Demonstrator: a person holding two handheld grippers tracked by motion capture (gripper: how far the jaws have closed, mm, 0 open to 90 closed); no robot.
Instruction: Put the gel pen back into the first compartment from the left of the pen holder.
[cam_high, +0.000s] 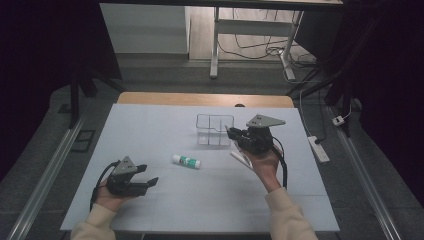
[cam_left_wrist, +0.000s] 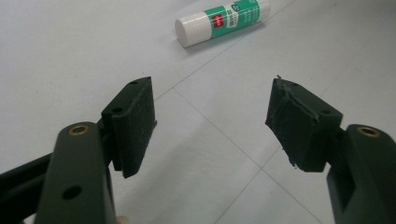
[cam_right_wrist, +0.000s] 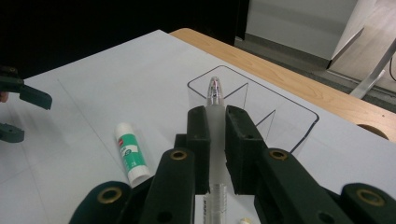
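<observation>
Right gripper (cam_right_wrist: 215, 140): your jaws are clamped on a clear pen (cam_right_wrist: 215, 100); its tip sticks out past the pads toward the upper centre of the right gripper view.
Pen in high view: a pale length (cam_high: 241, 160) shows below your right hand, right of centre.
Clear organiser (cam_high: 215, 129): centre of the high view, just left of your right gripper (cam_high: 231, 134); the pen tip hangs over its near compartment, whether it touches I can't tell.
Left gripper (cam_high: 151, 182): lower left in the high view, jaws wide apart, nothing between the pads (cam_left_wrist: 135, 123).
Glue stick (cam_high: 186, 161): lying flat on the white table (cam_high: 150, 125), centre frame, between your two hands, apart from both.
</observation>
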